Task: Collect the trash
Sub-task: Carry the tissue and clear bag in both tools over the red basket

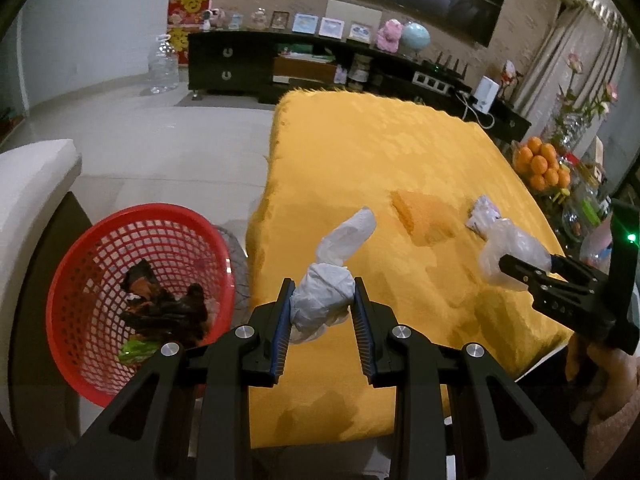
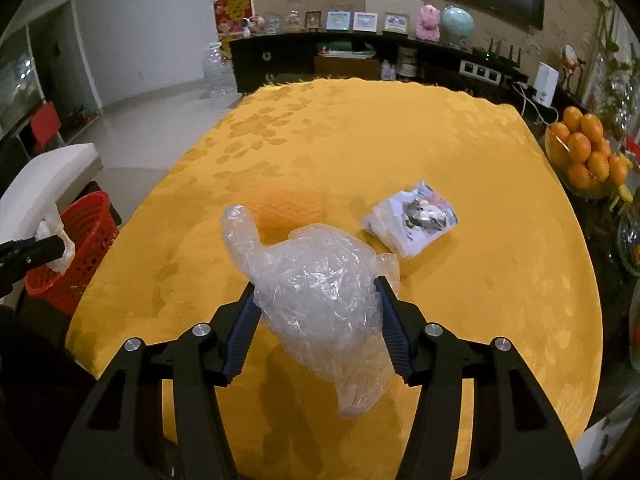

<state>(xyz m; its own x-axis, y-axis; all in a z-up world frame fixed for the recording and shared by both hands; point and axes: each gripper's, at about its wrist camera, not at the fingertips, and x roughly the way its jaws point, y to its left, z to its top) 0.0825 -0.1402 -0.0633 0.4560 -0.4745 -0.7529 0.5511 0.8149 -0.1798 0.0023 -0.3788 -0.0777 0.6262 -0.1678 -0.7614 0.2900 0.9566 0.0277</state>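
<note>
My left gripper (image 1: 322,294) is shut on a twisted white plastic bag (image 1: 334,276), held above the near left edge of the yellow-clothed table (image 1: 360,160). A red mesh basket (image 1: 104,248) with dark scraps and a green wrapper stands on the floor to its left. My right gripper (image 2: 316,294) is shut on a crumpled clear plastic bag (image 2: 316,284), lifted over the table. A small white printed packet (image 2: 412,220) lies on the cloth beyond it. In the left wrist view the right gripper (image 1: 516,272) shows at the right, holding the clear bag (image 1: 512,248) near the packet (image 1: 482,214).
A bowl of oranges (image 2: 584,156) and glassware stand at the table's right side. A white cushioned seat (image 1: 32,184) stands left of the basket (image 2: 80,240). A dark low cabinet (image 1: 280,68) with frames and toys lines the far wall. Tiled floor (image 1: 160,140) lies left of the table.
</note>
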